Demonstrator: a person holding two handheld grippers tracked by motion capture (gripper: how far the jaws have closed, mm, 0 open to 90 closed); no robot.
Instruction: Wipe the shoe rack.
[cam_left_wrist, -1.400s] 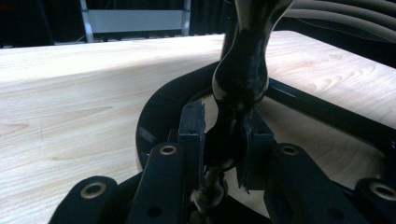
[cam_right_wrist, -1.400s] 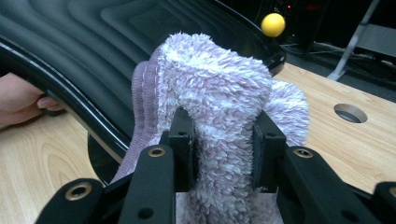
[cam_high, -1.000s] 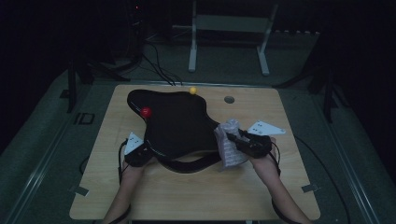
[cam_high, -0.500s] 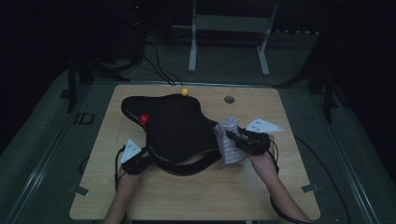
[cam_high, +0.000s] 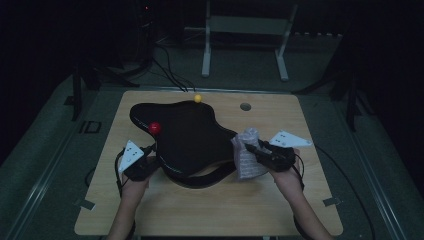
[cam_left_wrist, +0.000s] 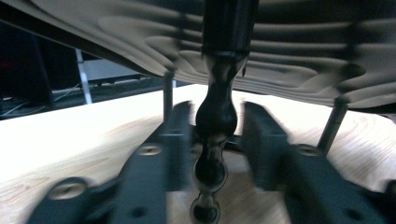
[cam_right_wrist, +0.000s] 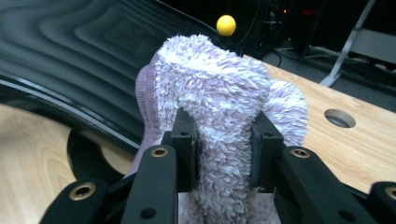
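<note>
Fluffy lilac-white towel (cam_right_wrist: 219, 121) sits pinched between the jaws of my right gripper (cam_right_wrist: 223, 144); the pads press into the pile on both sides. From the high view the right gripper (cam_high: 252, 150) holds the towel (cam_high: 247, 160) at the right edge of a black moulded stand (cam_high: 187, 137), which rests on the wooden table (cam_high: 210, 215). The lower end of the towel is cut off at the bottom of the right gripper view.

My left gripper (cam_left_wrist: 215, 140) has a glossy black rod (cam_left_wrist: 215, 121) between its jaws. These jaws have just been opening, and a gap shows on each side of the rod, so the pads are not pressing on it. This view is motion-blurred; the rod's lower end runs out of frame, and its top disappears under the ribbed underside of the stand (cam_left_wrist: 289, 60). In the high view the left gripper (cam_high: 147, 162) sits at the stand's left edge, just below a red ball (cam_high: 155, 128). A yellow ball (cam_high: 198, 98) stands at the far edge.

The room beyond the table is too dark to make out.
</note>
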